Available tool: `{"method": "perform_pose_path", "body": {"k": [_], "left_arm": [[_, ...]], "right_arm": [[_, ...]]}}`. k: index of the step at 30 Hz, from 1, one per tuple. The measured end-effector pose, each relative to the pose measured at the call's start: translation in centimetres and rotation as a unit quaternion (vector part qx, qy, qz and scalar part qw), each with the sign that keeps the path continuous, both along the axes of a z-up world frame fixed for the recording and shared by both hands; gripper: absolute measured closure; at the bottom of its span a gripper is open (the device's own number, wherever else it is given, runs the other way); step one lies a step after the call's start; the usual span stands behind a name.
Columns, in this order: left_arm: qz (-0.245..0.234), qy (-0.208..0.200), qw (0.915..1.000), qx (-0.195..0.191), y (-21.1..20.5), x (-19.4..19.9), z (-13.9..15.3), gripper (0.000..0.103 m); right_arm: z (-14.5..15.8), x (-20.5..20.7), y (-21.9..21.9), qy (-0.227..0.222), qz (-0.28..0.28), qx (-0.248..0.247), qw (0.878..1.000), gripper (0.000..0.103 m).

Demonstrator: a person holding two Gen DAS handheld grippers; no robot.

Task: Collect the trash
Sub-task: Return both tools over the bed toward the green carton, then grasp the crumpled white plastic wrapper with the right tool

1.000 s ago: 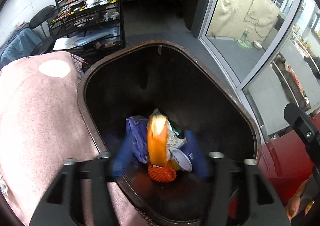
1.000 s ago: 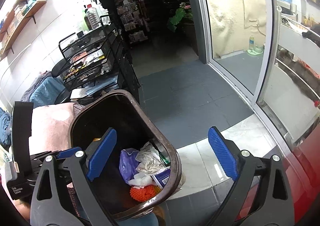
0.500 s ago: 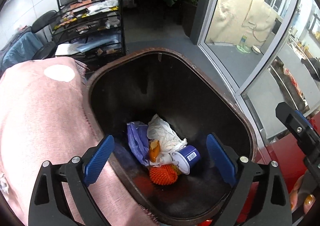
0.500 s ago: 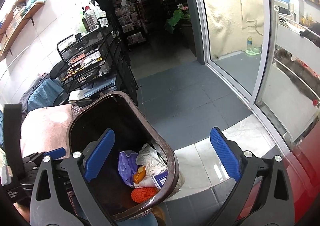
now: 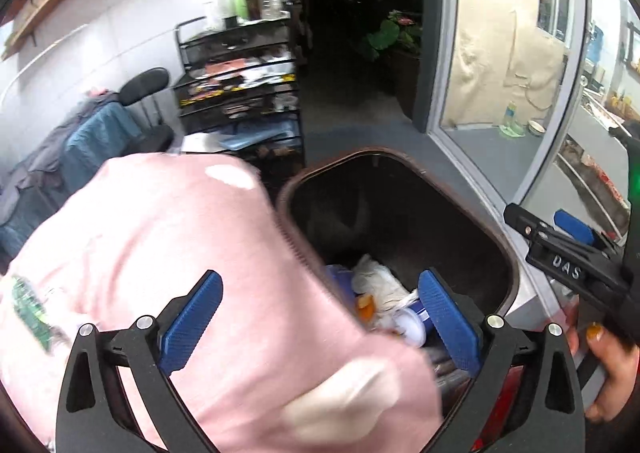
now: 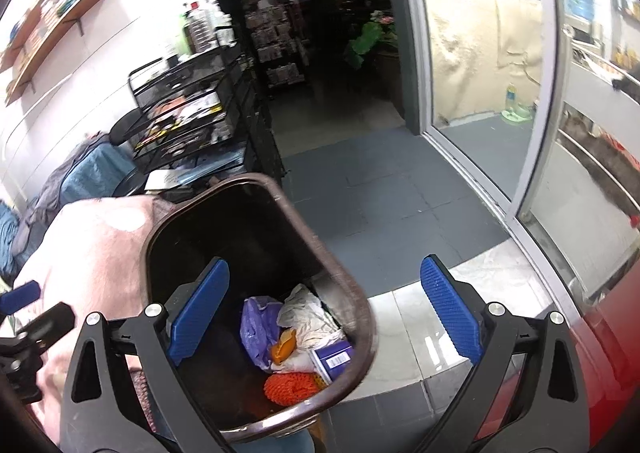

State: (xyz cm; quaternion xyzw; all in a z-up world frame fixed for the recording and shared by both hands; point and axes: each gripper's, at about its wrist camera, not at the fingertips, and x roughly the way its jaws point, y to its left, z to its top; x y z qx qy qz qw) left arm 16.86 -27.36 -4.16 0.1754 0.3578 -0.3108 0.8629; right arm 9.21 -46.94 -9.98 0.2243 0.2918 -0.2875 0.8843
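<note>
While the brown bin (image 6: 362,317) stands on the floor beside a pink cushion (image 5: 160,253), the left tool (image 5: 320,329) hangs above the near edge of the bin, its blue pads spread wide with nothing between them; its jaws have just been opening, which fits a piece of trash let go over the bin. The right tool (image 6: 324,317) is likewise released and empty, held over the bin's near rim, probably kept out of the way while the other does the dropping. Inside the bin, at the bottom near the side closest to the tools, lies the collected trash: an orange peel (image 6: 283,345) resting on crumpled white paper (image 6: 308,317), a purple bag (image 6: 256,327) beside it toward the cushion, an orange net (image 6: 294,387) nearest the rim, and a blue cup (image 6: 334,359) against the wall. The cup lies on its side, its long axis roughly level, its white end facing the left tool's camera. The peel looks small and curled, so I cannot tell which way it points.
</note>
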Motion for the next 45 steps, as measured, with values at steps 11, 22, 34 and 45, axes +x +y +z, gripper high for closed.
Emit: {"method": "perform_pose_path", "body": {"k": [11,22,34,45], "left_arm": [[0.102,0.009,0.9947,0.004,9.7,0.7,0.2,0.006],[0.235,-0.029,0.9707,0.039,20.1,1.9,-0.6,0.006],[0.314,-0.011,0.9490,0.021,27.5,2.3,-1.4,0.006],[0.303,0.008,0.9530,0.006,27.9,2.3,-2.4,0.006]], "right_arm": [[1.5,3.7,7.3,-0.011,0.141,-0.004,0.990,0.008],[3.3,9.9,18.0,0.004,0.322,0.014,0.947,0.008],[2.9,15.7,27.6,0.070,0.424,-0.039,0.902,0.008],[1.9,20.8,31.7,0.109,0.470,-0.020,0.876,0.025]]}}
